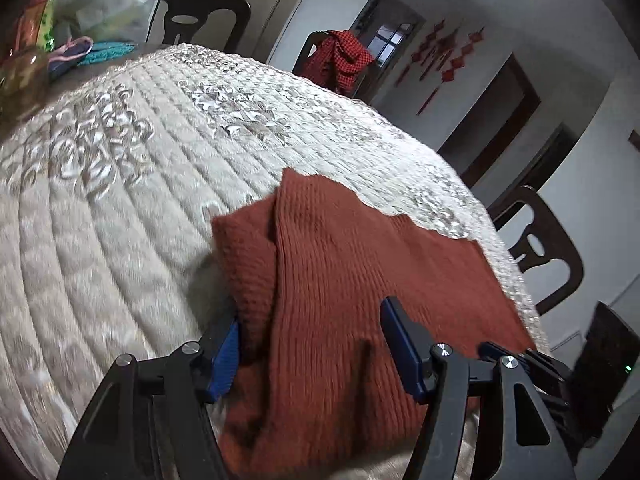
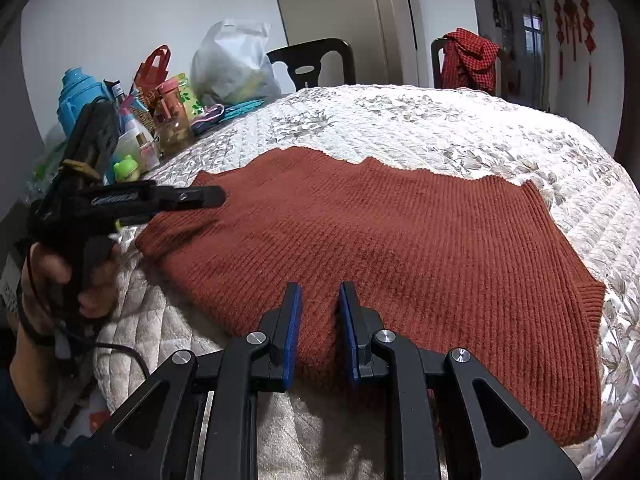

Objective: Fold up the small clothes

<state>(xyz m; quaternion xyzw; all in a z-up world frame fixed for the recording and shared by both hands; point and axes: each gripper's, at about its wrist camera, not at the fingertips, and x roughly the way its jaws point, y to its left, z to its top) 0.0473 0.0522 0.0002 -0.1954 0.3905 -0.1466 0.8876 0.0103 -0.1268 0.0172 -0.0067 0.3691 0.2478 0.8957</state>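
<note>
A quilted cream cover [image 2: 400,120] spreads over the table in a dim room, and on its near edge lies a rust-red knitted sweater [image 2: 380,240], flat across most of its width with one side already doubled over. Nearest the camera, the right gripper [image 2: 318,324] has its blue pads drawn close together, with a ridge of the sweater's near hem pinched up between them; the hold looks firm enough to serve as an anchor. To the left, a hand [image 2: 68,276] carries the left gripper [image 1: 310,344], whose jaws stand well apart astride the folded side of the knit, clamped on nothing. (Its own view is smeared, so exactly where its pads meet the cloth cannot be told.)

The step in hand appears to be taking hold of that left edge for the next fold. Done well, the left gripper should settle low onto the doubled layers and catch both thicknesses, not just the top one, before closing. The right side is best kept still, so the knit does not drag across the cover. Lift only enough to clear, and carry the edge over squarely.

Farther off stand bottles and bags [image 2: 160,96], dark chairs [image 2: 316,60], and a red checked cloth [image 2: 468,58] over a chair back.
</note>
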